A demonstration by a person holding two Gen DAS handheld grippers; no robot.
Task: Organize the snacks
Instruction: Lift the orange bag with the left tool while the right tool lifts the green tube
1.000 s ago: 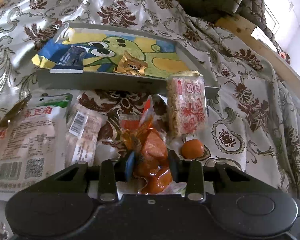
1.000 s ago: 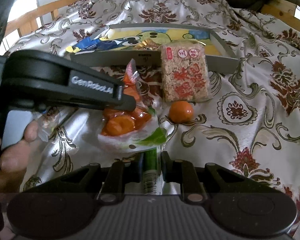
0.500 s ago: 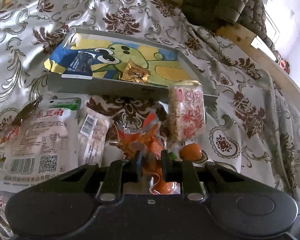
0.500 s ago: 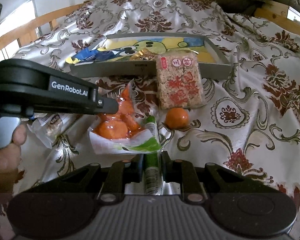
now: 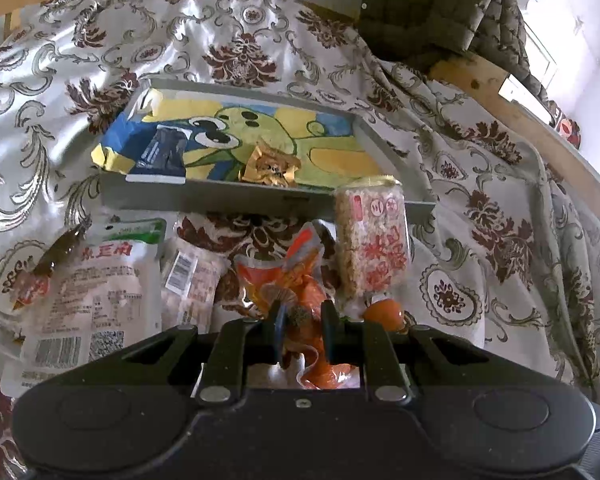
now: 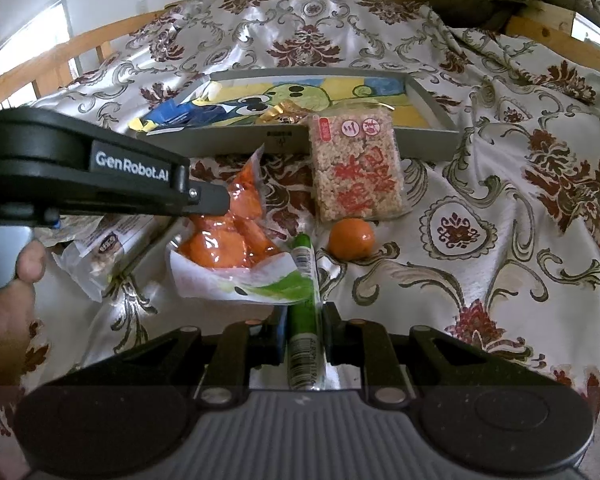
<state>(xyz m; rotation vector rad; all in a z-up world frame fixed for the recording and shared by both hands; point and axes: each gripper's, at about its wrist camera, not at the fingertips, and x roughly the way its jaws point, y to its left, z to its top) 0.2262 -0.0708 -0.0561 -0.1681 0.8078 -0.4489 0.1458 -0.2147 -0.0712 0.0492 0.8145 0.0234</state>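
A clear bag of orange snacks (image 5: 296, 280) with a white and green end lies lifted off the patterned bedspread in front of the grey tray (image 5: 220, 196). My left gripper (image 5: 302, 316) is shut on the bag's orange middle. In the right wrist view that left gripper (image 6: 216, 204) reaches in from the left onto the bag (image 6: 228, 240). My right gripper (image 6: 303, 316) is shut on the green, barcode-printed edge that seems to belong to the same bag. The tray (image 6: 228, 146) holds a blue packet (image 5: 156, 152) and a gold wrapper (image 5: 270, 164).
A rice-cracker pack (image 5: 374, 240) leans on the tray's front wall, with a small orange ball (image 5: 382, 312) below it. A white packet (image 5: 96, 288), a small barcode packet (image 5: 192, 276) and a brown snack (image 5: 56, 256) lie left. A wooden rail (image 5: 540, 128) runs along the right. A hand (image 6: 4, 300) holds the left gripper.
My left gripper's jaws closed from wide apart onto the orange bag, and the bag has risen a little. The right gripper kept its grip and place.
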